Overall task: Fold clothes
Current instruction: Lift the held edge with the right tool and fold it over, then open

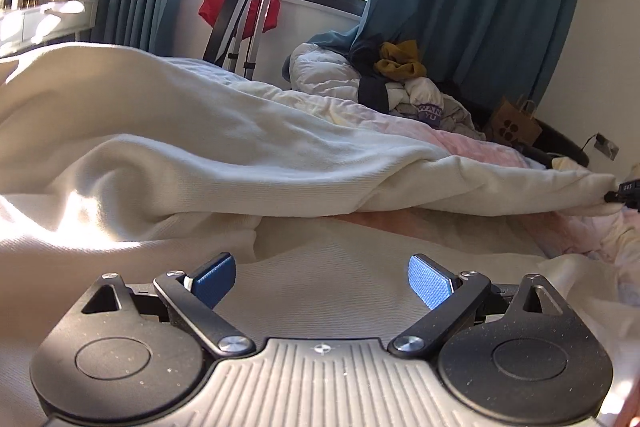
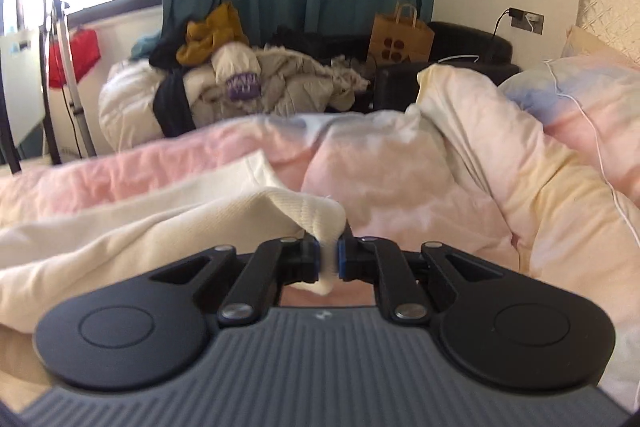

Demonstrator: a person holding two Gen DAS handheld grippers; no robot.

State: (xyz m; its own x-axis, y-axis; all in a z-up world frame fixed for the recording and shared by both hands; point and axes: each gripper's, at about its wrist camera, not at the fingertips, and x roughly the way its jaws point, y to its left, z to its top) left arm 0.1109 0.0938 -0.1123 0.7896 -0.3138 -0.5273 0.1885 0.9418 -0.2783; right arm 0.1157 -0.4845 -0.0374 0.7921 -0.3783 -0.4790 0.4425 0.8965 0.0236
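My right gripper (image 2: 329,259) pinches the cream garment's (image 2: 160,227) corner while my left gripper (image 1: 322,281) gapes empty, so tugging could slip it loose

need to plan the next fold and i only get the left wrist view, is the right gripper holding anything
Observer: Yes, the right gripper is shut on a corner of the cream garment.
Operator: what's under that corner
Observer: A pink and yellow duvet, with a gap showing below the pinched cloth.
Operator: anything on the bed further right
Observer: A pillow with a white cable across it.
Operator: my left one free?
Observer: You see that yourself: the left gripper is open over the garment.
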